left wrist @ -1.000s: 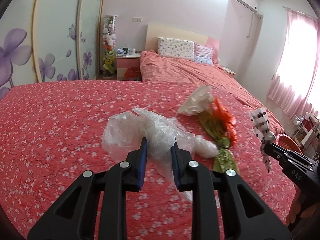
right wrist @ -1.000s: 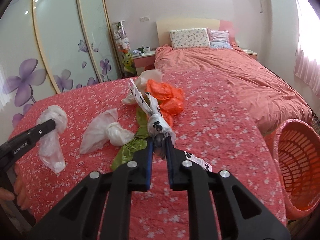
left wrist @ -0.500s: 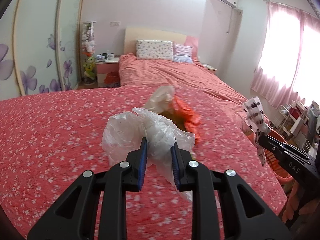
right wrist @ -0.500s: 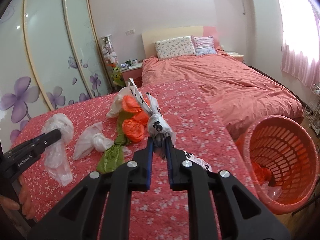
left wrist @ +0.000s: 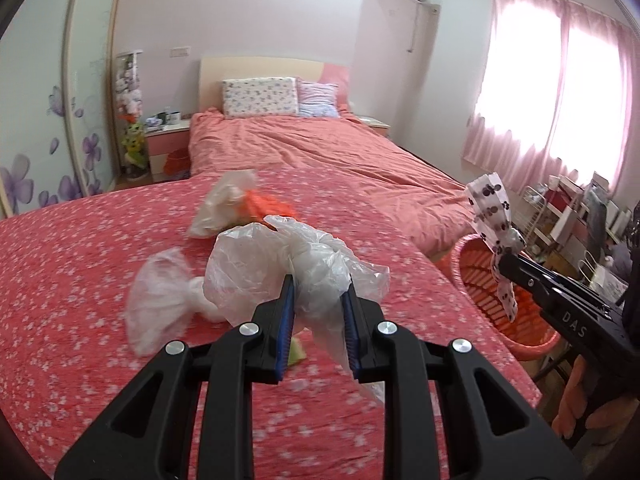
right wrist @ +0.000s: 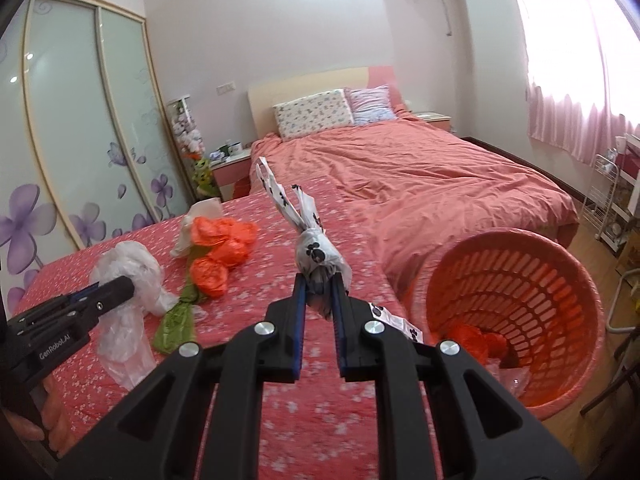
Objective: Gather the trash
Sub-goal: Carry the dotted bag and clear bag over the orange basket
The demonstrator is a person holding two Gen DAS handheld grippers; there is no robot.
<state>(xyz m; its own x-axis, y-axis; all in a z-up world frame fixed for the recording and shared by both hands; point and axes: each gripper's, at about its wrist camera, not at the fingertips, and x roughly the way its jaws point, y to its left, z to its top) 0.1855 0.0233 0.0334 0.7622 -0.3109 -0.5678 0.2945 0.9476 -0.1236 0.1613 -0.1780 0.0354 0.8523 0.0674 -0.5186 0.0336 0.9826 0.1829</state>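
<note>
1. Trash partly collected — orange basket (right wrist: 516, 316), at four o'clock in the right view, already holds some bags.
2. Left gripper (left wrist: 319, 300) clamps a clear bag (left wrist: 280, 268); right gripper (right wrist: 319, 300) clamps a spotted bag (right wrist: 316, 256).
3. Orange bags (right wrist: 220, 248) remain on the bed (right wrist: 360, 400) — uncollected.

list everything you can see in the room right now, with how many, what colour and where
clear plastic bag: one, see-through, clamped in the left gripper
spotted bag: one, white with black prints, clamped in the right gripper
loose bags: several, orange, green, whitish and clear, lying on the bedspread
laundry basket: one, orange, on the floor beside the bed, trash inside
bedspread: one, red with white flowers
pillows: two, pale patterned, by the headboard
curtains: pink, at the window
left gripper: black, blue pads
right gripper: black, blue pads
</note>
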